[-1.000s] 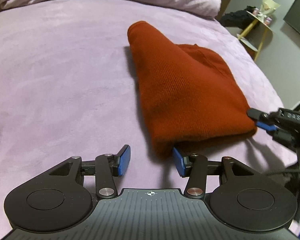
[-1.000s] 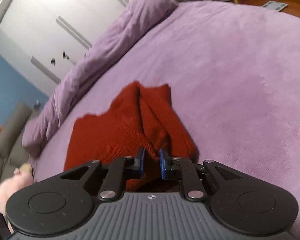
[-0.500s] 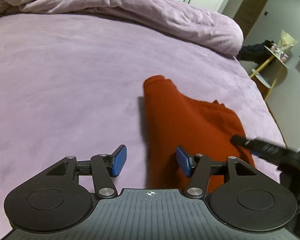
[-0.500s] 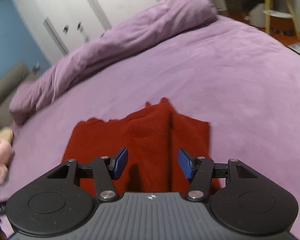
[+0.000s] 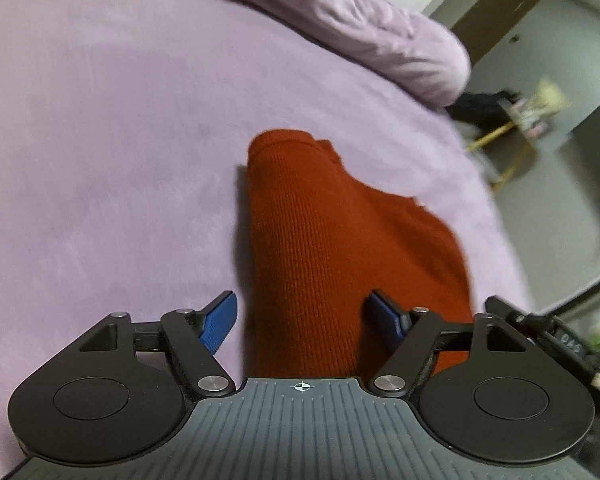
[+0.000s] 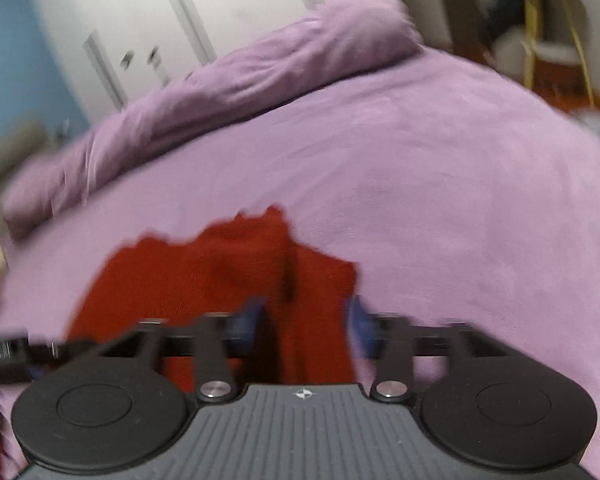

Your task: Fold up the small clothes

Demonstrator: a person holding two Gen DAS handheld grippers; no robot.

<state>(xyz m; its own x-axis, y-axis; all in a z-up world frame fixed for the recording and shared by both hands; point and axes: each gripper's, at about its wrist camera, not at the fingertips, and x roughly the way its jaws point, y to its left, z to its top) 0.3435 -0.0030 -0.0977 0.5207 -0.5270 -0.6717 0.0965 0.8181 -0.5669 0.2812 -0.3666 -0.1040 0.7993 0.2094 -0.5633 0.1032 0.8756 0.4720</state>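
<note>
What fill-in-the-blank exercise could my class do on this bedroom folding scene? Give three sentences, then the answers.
1. The folded garment lying on the bed is ____ in colour.
2. The bedspread under it is ____ in colour.
3. The jaws of the left gripper and the right gripper have just been opening; both now stand ____, pressing on nothing.

Answers: red; purple; open

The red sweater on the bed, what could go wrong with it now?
The red sweater lies folded on the purple blanket, and both grippers have just been opening, nothing pinched. Two risks:
1. The left gripper and right gripper hang low over it; a blue finger could snag the knit and drag the fold open.
2. The far edge looks uneven, so the layers might slide apart.
</note>
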